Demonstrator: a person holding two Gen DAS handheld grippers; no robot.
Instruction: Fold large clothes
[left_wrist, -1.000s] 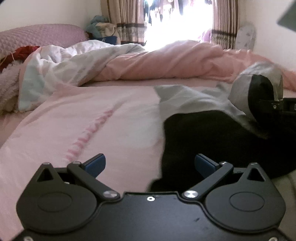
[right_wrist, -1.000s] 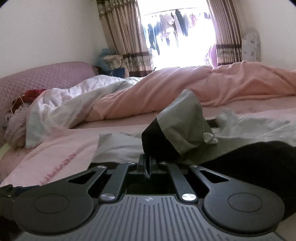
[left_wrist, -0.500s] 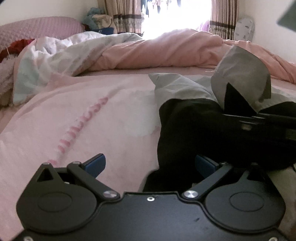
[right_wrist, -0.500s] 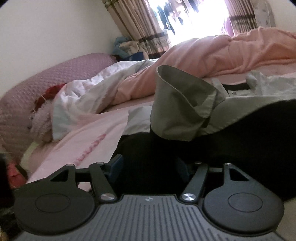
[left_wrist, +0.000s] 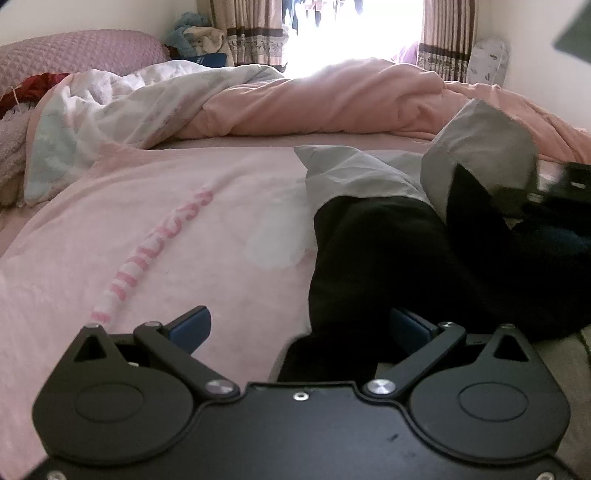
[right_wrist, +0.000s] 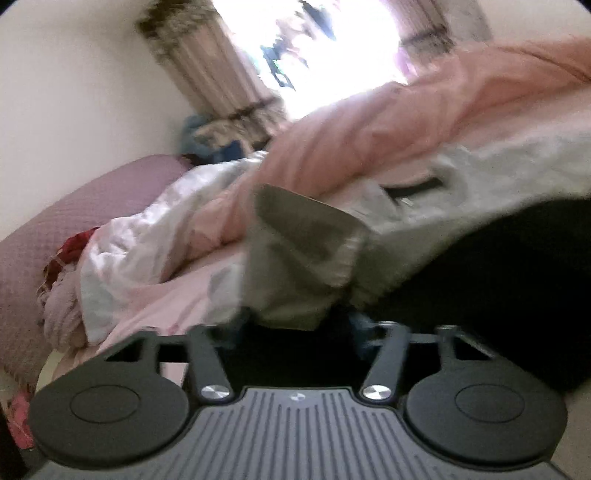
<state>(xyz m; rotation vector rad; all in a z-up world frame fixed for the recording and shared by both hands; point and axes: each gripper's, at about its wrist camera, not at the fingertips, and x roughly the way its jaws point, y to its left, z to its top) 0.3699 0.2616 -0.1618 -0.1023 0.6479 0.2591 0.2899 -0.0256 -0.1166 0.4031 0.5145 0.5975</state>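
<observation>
A large black and grey garment (left_wrist: 399, 251) lies on the pink bed sheet (left_wrist: 155, 236). Its grey cuff (left_wrist: 480, 147) stands up in a loose fold at the right. My left gripper (left_wrist: 301, 328) is open, low over the sheet, with the garment's black edge between its blue fingertips (left_wrist: 194, 323). In the right wrist view the picture is tilted and blurred. My right gripper (right_wrist: 295, 325) is open close under the grey cuff (right_wrist: 299, 254), with black cloth (right_wrist: 498, 280) to the right. The right gripper's body shows dark at the far right of the left wrist view (left_wrist: 565, 184).
A rumpled pink and white duvet (left_wrist: 258, 99) lies across the back of the bed. A purple headboard cushion (left_wrist: 74, 51) and red cloth (left_wrist: 29, 88) are at the left. Curtains (left_wrist: 243, 33) frame a bright window behind.
My right gripper opened and let go of the grey cuff, then tilted and drew back to the right. The cuff stayed standing. My left gripper stayed open and shifted little.
</observation>
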